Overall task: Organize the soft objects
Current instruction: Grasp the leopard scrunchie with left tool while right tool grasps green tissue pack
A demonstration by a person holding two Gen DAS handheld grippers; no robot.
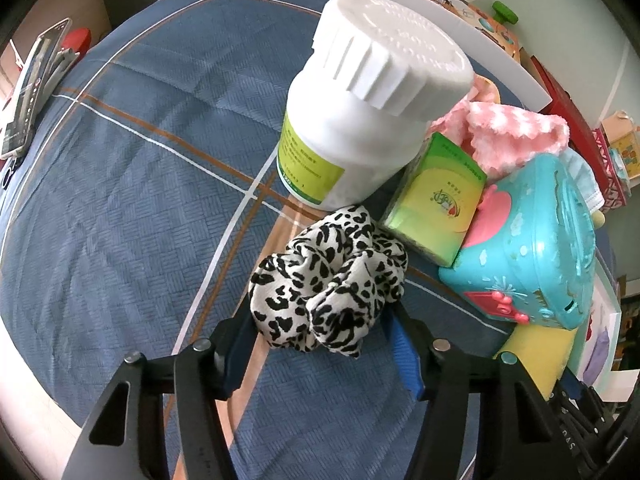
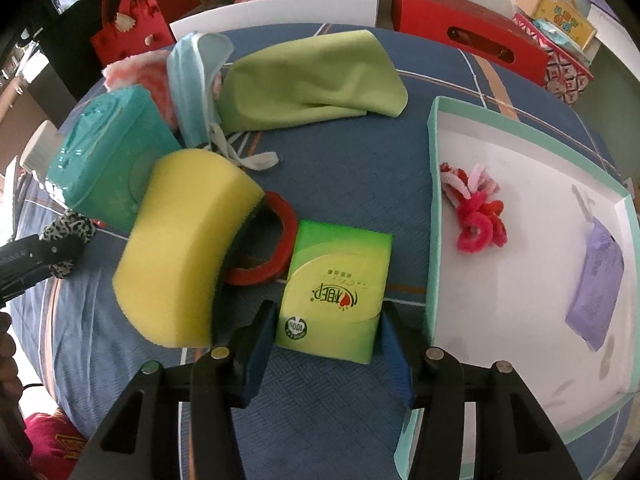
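Pinching the leopard scrunchie (image 1: 328, 280), the left gripper (image 1: 320, 344) has its blue pads on either side of the fabric ring w/ the cloth bunched between them. The scrunchie sits straight ahead of that gripper, just left of the teal toy case (image 1: 532, 248) & just below the white bottle (image 1: 360, 112); whether it's lifted or resting on the blue bedcover (image 1: 120, 200) I can't tell. It's thin, ruffled cloth, squashy, no real long axis.

Taking the teal toy case as landmark & going left to right in the right wrist view: the scrunchie is at its lower left, the yellow sponge (image 2: 180, 248) leans just below-right of it, thick, curved foam, touching a red ring (image 2: 276, 240). Above-right of the case lie a pink fluffy cloth (image 2: 140, 76), a blue face mask (image 2: 196, 80) & a green cloth (image 2: 312, 80), limp & creased. Further right is the green tissue pack (image 2: 340, 288), flat, glossy, long axis running away from the right gripper (image 2: 328, 340). That gripper is spread, fingers straddling the pack's near end, not squeezing. Far right, the white tray (image 2: 434, 208) w/ mint rim holds red-pink fuzzy rings (image 2: 476, 208) & a purple pouch (image 2: 596, 288).

Judgement: tray lies well right of the scrunchie, across the clutter; right gripper is much nearer to it.
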